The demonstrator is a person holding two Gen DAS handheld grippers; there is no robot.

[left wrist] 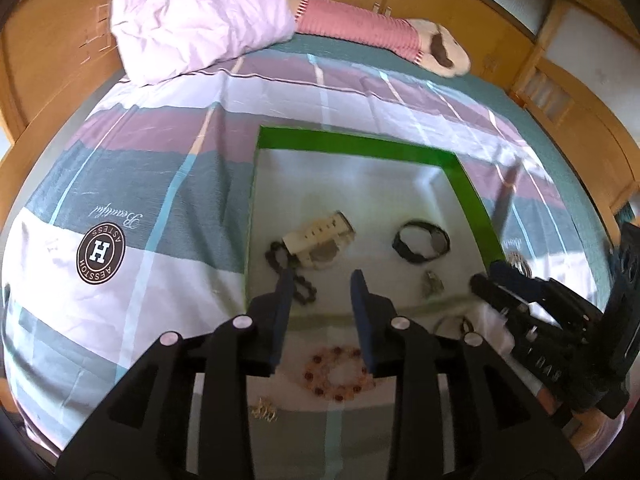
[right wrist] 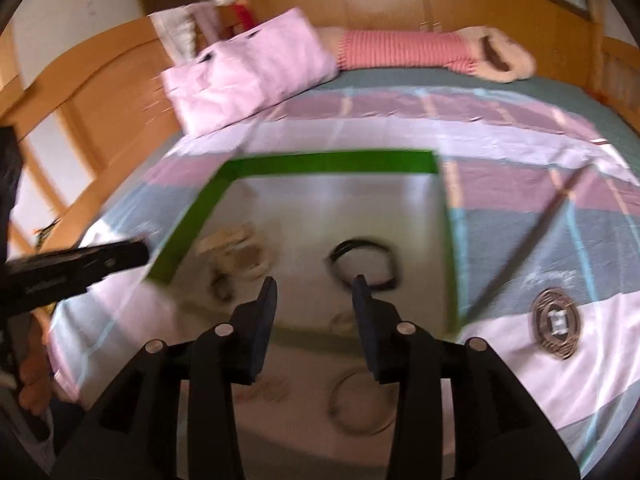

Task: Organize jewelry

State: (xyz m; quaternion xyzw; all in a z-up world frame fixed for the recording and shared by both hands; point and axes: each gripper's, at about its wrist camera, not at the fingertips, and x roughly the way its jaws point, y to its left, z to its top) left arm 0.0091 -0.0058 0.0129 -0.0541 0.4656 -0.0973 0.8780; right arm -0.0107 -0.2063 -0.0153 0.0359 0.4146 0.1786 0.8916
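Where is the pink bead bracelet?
In the left wrist view, the pink bead bracelet lies on the bedsheet outside the green-edged box, just below its near edge, between the open left hand-held gripper's fingers.

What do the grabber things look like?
Both the left gripper and right gripper are black plastic frames with cut-out holes and round silver bolts. Their jaws are flat dark blue pads. No cables or sleeves show.
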